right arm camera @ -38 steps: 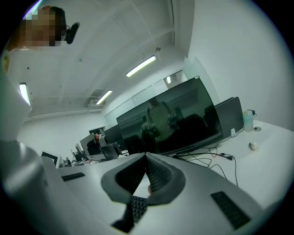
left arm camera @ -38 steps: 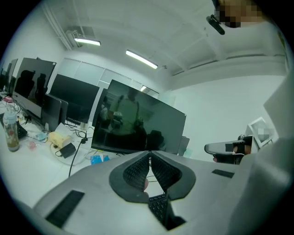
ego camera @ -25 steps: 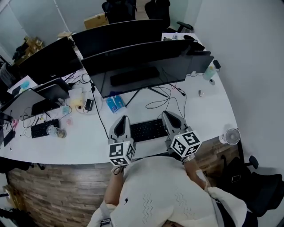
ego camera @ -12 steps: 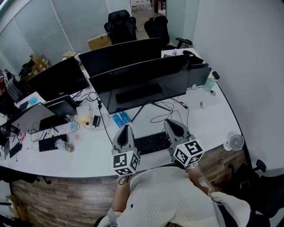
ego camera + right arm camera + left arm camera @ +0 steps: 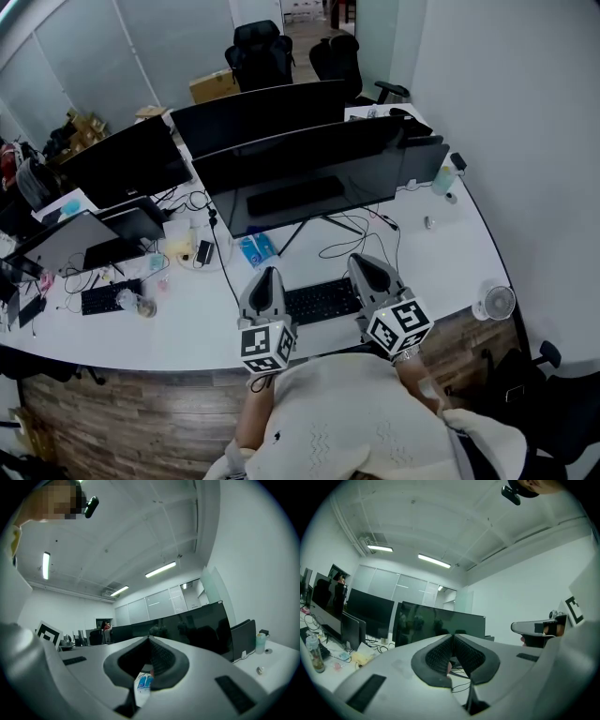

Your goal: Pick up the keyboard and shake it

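Left claw (image 5: pixel 266 273) and right claw (image 5: pixel 360 260), both clenched, rose slightly (keyboard (image 5: pixel 322 302) wedged between them); next shake, keeping squeeze.

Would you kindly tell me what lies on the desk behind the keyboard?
Behind the keyboard lie loose black cables, a blue packet to the left and the wide dark monitor on its stand. The monitor hides the desk beyond it.

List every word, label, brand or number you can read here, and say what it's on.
None can be read.
Blue packet: print too small.
Cardboard box: no legible marking.
Left marker cube and right marker cube: black-and-white square patterns only, no letters or digits.
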Available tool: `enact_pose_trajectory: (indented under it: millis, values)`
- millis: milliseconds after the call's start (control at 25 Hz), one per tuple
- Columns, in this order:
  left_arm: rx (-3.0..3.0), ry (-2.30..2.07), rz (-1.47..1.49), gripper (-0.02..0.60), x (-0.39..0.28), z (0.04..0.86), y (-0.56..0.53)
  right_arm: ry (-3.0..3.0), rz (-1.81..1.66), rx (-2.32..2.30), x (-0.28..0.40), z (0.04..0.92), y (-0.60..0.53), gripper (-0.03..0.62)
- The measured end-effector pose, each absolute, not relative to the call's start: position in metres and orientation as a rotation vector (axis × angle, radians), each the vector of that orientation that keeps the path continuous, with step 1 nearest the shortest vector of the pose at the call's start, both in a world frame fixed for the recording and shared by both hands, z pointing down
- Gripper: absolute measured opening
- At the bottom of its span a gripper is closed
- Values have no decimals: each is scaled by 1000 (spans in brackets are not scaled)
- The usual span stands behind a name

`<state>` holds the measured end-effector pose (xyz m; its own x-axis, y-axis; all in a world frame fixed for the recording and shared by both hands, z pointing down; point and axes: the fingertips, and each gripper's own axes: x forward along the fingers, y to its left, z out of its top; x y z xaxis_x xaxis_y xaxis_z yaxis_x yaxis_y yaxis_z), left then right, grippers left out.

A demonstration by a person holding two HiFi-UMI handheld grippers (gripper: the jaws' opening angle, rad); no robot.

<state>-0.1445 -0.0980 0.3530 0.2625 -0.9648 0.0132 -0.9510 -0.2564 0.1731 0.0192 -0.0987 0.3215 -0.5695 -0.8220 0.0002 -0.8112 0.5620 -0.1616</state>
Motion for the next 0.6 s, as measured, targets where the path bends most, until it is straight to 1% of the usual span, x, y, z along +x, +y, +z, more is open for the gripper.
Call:
enact_pose_trajectory:
  millis: [600]
  values:
    - [2367, -1804, -140, 25, -142, 360, -99, 2733, -213, -1418, 14, 324, -99, 2]
